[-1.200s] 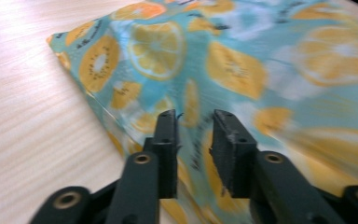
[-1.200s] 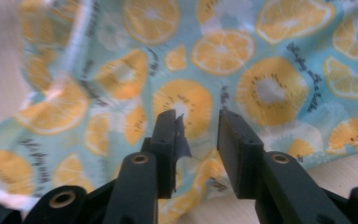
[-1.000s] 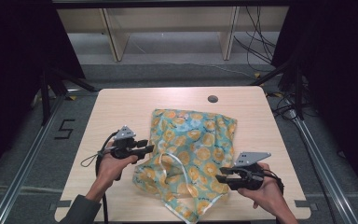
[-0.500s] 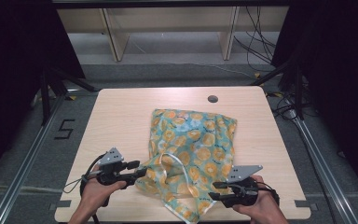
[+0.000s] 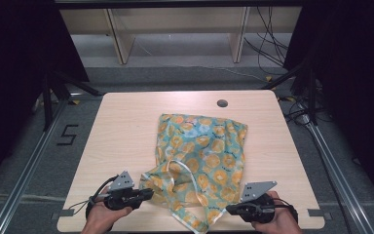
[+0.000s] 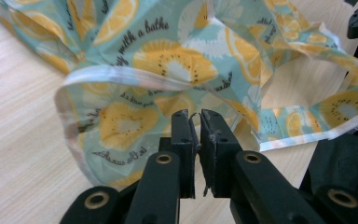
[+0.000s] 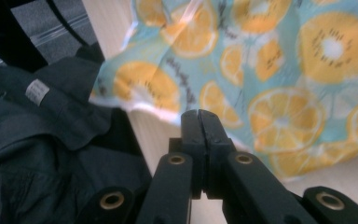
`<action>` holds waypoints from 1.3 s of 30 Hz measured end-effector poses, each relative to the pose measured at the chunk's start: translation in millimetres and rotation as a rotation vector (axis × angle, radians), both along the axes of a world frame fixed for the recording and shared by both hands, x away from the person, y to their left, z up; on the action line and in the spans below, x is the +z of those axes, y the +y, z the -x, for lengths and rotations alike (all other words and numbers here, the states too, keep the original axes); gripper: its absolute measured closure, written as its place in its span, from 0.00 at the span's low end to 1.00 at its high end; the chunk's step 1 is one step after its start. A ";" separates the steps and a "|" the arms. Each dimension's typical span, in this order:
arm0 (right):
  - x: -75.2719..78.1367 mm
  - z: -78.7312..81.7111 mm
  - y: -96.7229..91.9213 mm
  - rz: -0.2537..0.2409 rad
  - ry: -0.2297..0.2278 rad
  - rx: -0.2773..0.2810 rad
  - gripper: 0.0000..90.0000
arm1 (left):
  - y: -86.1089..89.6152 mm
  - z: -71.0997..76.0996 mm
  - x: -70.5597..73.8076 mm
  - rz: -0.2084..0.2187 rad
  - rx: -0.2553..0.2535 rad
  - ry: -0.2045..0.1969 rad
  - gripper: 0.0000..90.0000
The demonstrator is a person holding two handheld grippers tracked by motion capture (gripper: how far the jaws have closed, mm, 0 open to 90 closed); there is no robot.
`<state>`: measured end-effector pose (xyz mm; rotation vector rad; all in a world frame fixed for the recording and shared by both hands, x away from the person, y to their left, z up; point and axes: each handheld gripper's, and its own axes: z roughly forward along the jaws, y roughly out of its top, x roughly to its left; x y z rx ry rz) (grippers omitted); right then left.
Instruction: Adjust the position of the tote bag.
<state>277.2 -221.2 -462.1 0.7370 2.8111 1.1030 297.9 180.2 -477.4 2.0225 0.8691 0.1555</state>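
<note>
2 claws sat at near edge of bag (image 5: 202,151) | L claw (image 5: 148,192) just closed nearly shut, cloth in pinch unclear | R claw (image 5: 230,209) clenched, nothing seen betw | lay mid-table (image 5: 126,126), long axis running away, L tip nearer its corner

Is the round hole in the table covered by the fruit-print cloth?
No, the hole lies bare on the table, apart from the cloth's far edge.
</note>
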 end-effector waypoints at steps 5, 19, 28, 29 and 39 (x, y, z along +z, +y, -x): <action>-14.8 2.5 -2.0 0.028 0.032 0.000 1.00 | -6.1 -7.8 -3.1 -0.027 -0.017 -0.005 0.93; -2.5 -28.3 34.9 -0.015 -0.099 -0.002 1.00 | -30.7 -34.2 10.5 -0.016 -0.033 -0.034 0.92; 4.4 -94.3 49.7 0.063 -0.184 -0.108 1.00 | -39.1 -77.6 26.6 -0.045 -0.017 -0.092 0.93; 4.0 -100.0 48.8 0.070 -0.187 -0.118 1.00 | -39.3 -82.1 27.8 -0.031 0.006 -0.096 0.93; 10.2 -127.0 34.2 0.080 -0.192 -0.204 1.00 | -25.8 -128.0 39.6 -0.007 0.109 -0.075 0.94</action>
